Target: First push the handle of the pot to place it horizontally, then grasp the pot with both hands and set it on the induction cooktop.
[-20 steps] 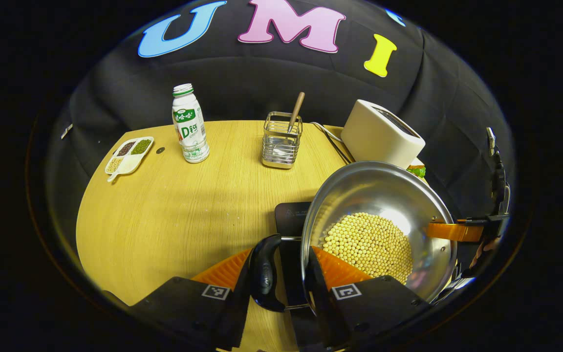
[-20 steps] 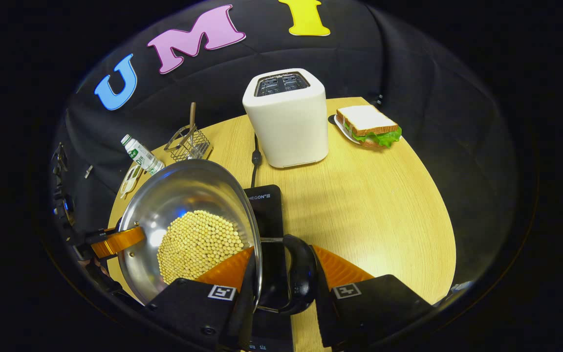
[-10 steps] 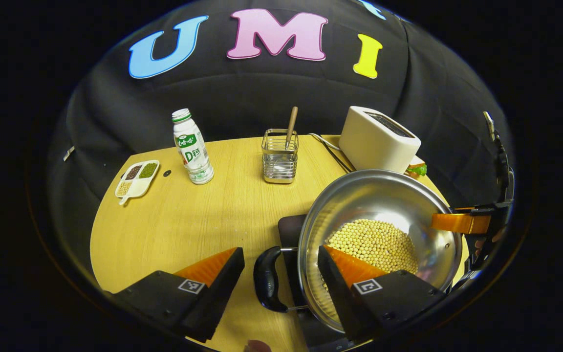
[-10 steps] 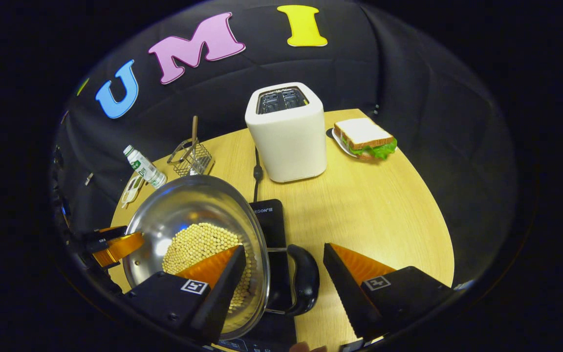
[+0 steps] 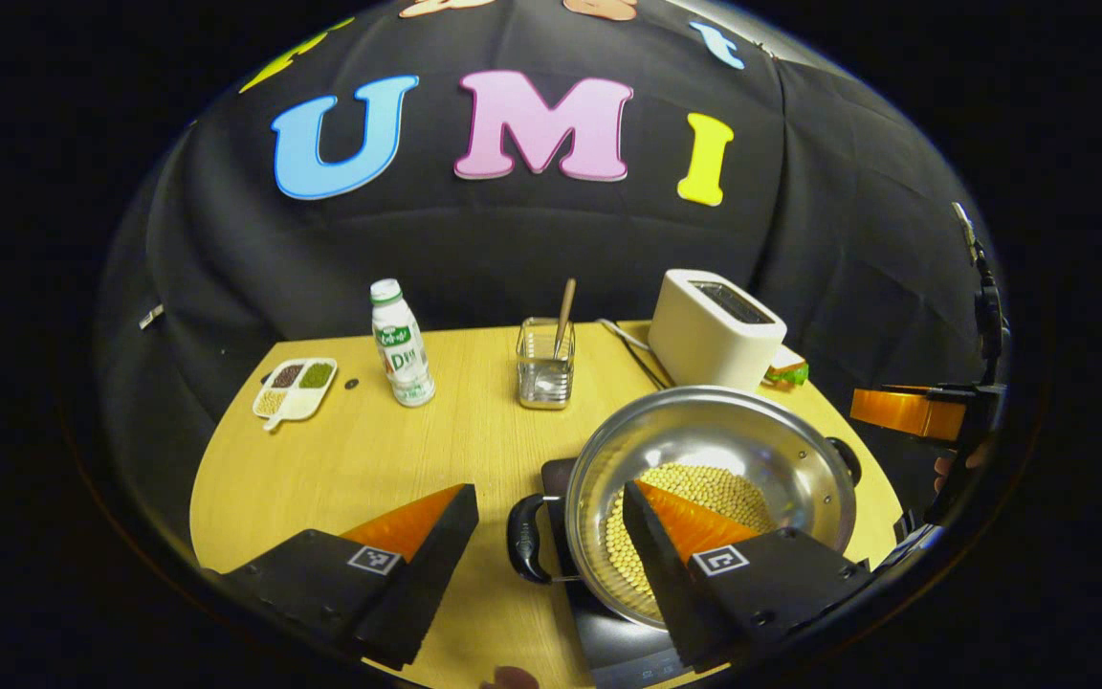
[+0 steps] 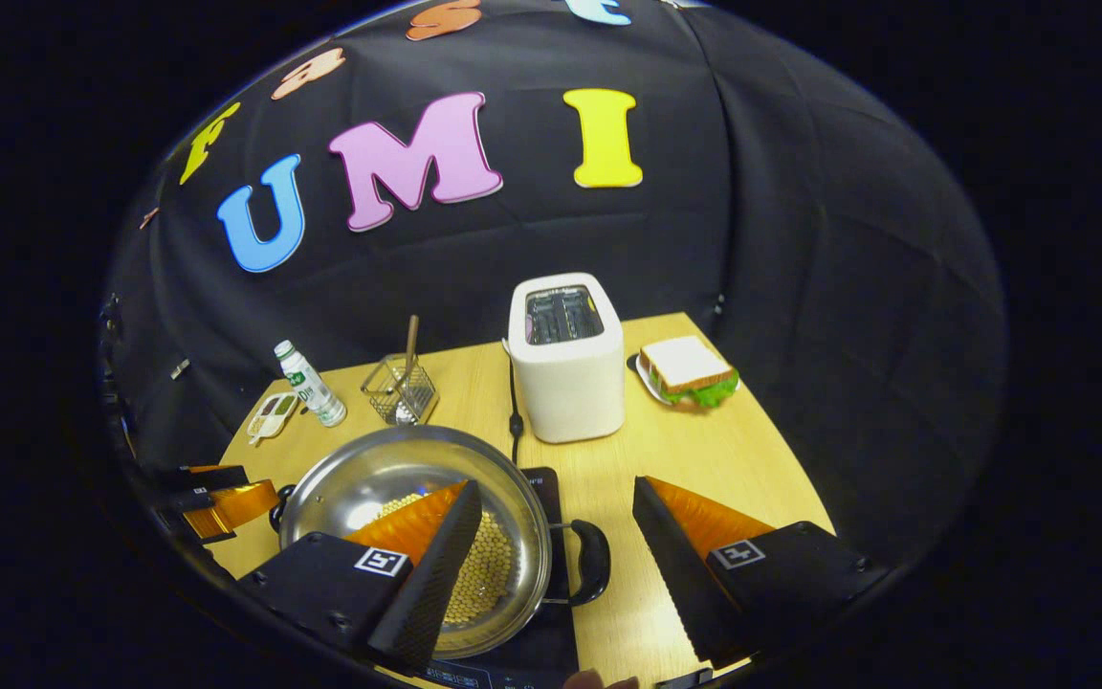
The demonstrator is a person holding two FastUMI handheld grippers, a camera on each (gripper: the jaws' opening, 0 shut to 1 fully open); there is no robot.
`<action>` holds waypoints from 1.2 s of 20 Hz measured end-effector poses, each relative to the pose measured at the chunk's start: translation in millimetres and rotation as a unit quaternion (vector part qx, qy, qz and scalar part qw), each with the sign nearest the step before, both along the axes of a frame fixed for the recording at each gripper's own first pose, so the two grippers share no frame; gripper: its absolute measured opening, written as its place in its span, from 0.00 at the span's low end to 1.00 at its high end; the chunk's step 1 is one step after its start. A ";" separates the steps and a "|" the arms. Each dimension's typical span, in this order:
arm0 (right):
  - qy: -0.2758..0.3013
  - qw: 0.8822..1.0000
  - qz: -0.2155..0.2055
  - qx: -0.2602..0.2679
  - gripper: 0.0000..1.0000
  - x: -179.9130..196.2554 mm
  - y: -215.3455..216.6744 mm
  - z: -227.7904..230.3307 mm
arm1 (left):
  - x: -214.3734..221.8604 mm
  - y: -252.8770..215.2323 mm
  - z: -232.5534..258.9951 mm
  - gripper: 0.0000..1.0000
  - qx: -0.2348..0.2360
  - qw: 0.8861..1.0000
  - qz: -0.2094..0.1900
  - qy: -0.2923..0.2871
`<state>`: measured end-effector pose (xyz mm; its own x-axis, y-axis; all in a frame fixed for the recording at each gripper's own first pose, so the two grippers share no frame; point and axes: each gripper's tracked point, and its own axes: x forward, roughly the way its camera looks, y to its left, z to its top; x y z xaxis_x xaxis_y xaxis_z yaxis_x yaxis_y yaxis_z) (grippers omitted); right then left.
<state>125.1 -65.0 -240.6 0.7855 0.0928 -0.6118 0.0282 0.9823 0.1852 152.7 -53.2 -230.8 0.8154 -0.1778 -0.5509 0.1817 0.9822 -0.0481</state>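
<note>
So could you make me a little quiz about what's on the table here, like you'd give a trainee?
1. True or false: the pot sits on the cooktop.
2. What lies in the pot? A) rice B) yellow beans C) water
3. Fill in: both the left gripper and the right gripper are ____, touching neither handle.

Key: 1 true. 2 B. 3 open; the left handle and right handle lie free between the spread fingers.
</note>
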 end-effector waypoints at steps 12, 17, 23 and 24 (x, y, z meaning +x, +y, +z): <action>-0.166 0.985 0.000 -0.040 0.98 -42.8 23.5 145.4 | -52.2 21.9 150.1 0.95 -0.021 0.981 0.035 -0.191; -0.213 0.976 -0.014 -0.048 0.98 -60.4 28.5 179.0 | -78.9 42.3 166.7 0.95 -0.010 0.975 0.046 -0.215; -0.265 0.963 -0.025 -0.046 0.98 -82.0 31.0 215.2 | -101.1 66.1 192.9 0.94 0.008 0.967 0.057 -0.249; -0.266 0.963 -0.024 -0.044 0.98 -85.5 32.2 216.9 | -104.9 67.5 196.6 0.94 0.010 0.965 0.061 -0.255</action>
<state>39.6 -32.8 -23.7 0.9919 0.0143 -0.1258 -0.0012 0.9947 0.1030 47.8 14.4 -34.2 0.9956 -0.0570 -0.0739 0.0598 0.9976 0.0360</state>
